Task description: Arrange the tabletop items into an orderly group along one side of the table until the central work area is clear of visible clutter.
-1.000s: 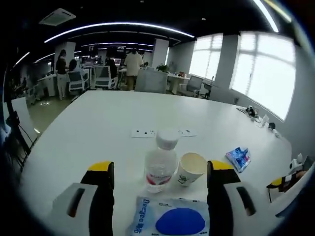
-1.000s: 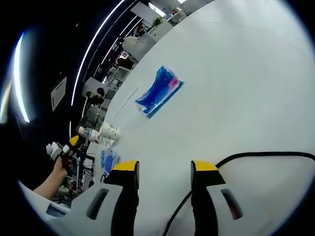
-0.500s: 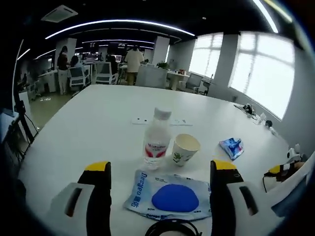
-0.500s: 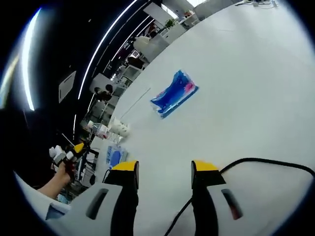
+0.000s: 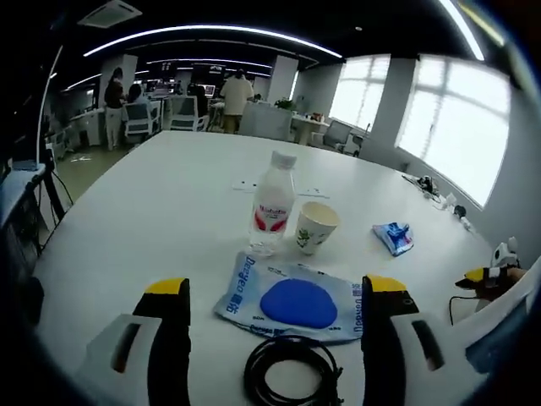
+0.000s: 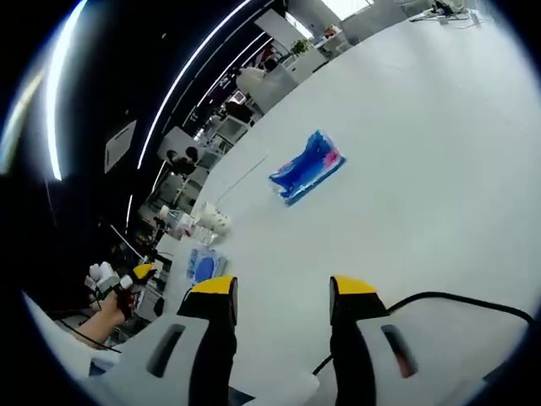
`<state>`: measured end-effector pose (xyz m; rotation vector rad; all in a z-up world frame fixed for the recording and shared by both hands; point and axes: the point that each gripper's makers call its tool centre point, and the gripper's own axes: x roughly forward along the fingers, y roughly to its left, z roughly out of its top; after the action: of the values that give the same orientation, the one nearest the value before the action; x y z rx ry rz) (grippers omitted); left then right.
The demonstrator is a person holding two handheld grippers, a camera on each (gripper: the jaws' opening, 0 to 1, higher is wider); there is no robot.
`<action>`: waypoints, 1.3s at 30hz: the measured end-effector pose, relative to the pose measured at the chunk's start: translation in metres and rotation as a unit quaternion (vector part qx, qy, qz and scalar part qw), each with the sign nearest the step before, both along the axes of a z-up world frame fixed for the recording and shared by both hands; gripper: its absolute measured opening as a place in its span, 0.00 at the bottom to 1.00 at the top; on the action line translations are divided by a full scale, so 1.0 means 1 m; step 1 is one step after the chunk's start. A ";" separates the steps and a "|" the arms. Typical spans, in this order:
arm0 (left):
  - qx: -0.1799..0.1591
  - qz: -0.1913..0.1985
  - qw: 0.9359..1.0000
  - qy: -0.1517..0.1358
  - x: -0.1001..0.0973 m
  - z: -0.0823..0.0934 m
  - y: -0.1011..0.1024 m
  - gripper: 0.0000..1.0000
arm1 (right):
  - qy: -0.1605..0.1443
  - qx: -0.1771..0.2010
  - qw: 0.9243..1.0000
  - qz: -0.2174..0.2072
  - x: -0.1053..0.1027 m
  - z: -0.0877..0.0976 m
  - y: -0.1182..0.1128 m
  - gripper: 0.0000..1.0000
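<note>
Ahead of left gripper (image 5: 270, 292): bottle (image 5: 272, 203), cup (image 5: 315, 227), wipes pack (image 5: 294, 299) clustered (likely grouped) | blue packet (image 6: 307, 167) apart | right gripper (image 6: 281, 292) | both jaws wide, empty

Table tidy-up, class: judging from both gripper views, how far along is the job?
Done: nothing looks grouped at one side yet. The bottle, cup, blue-printed pack and coiled cable sit mid-table, and the small blue packet lies apart from them. In hand: nothing; the left gripper and right gripper are both open and empty. Left: moving every item to one side.
</note>
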<state>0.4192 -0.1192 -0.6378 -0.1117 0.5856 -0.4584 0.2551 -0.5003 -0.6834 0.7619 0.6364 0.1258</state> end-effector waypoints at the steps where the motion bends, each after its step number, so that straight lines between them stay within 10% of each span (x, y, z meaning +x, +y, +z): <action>1: -0.001 0.001 1.000 0.002 -0.004 -0.001 0.001 0.85 | -0.001 -0.004 1.000 0.003 0.000 0.001 0.000 0.43; 25: 0.037 -0.024 0.999 0.005 -0.056 -0.025 -0.002 0.82 | -0.023 -0.116 0.990 0.079 0.006 0.016 -0.025 0.52; 39: 0.032 -0.033 0.998 -0.034 -0.057 -0.014 -0.007 0.88 | -0.075 -0.164 0.979 0.100 0.028 0.071 -0.057 0.62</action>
<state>0.3622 -0.1263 -0.6519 -0.0163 0.5373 -0.5059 0.2828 -0.5571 -0.6128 0.3659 0.5705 0.2536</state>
